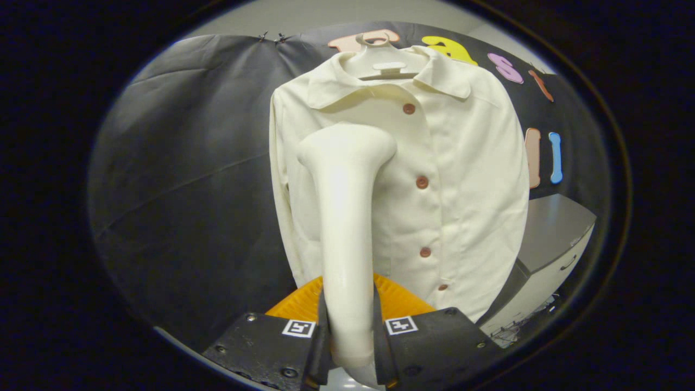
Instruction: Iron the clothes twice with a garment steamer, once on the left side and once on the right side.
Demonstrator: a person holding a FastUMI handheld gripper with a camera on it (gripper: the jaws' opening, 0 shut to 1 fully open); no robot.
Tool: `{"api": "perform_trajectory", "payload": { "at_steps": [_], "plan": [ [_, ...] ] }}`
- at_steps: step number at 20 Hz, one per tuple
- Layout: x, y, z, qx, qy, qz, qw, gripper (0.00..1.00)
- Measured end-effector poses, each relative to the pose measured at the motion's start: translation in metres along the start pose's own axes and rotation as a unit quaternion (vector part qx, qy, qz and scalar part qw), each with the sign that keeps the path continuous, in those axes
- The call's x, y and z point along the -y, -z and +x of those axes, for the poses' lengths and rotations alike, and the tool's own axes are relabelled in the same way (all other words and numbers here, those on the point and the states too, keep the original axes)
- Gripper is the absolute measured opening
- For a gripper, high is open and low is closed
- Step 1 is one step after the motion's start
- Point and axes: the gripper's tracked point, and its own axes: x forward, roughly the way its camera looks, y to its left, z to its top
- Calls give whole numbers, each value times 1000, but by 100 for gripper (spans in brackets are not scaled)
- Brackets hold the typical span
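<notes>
The gripper (pixel 350 336) pinches the garment steamer (pixel 347 228) upright by its handle, head at twelve o'clock against the hanging shirt (pixel 461 179).

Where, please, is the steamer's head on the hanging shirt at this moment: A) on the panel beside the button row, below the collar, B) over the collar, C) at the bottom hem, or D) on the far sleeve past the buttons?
A: the steamer, gripped between both fingers, has its head on the shirt panel beside the buttons, below the collar.
</notes>
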Motion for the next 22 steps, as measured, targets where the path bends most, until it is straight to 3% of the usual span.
{"api": "perform_trajectory", "payload": {
  "at_steps": [8,22],
  "plan": [
    [10,56,8,-45,47,22,998,33],
    [16,163,31,-150,44,41,987,33]
  ]
}}
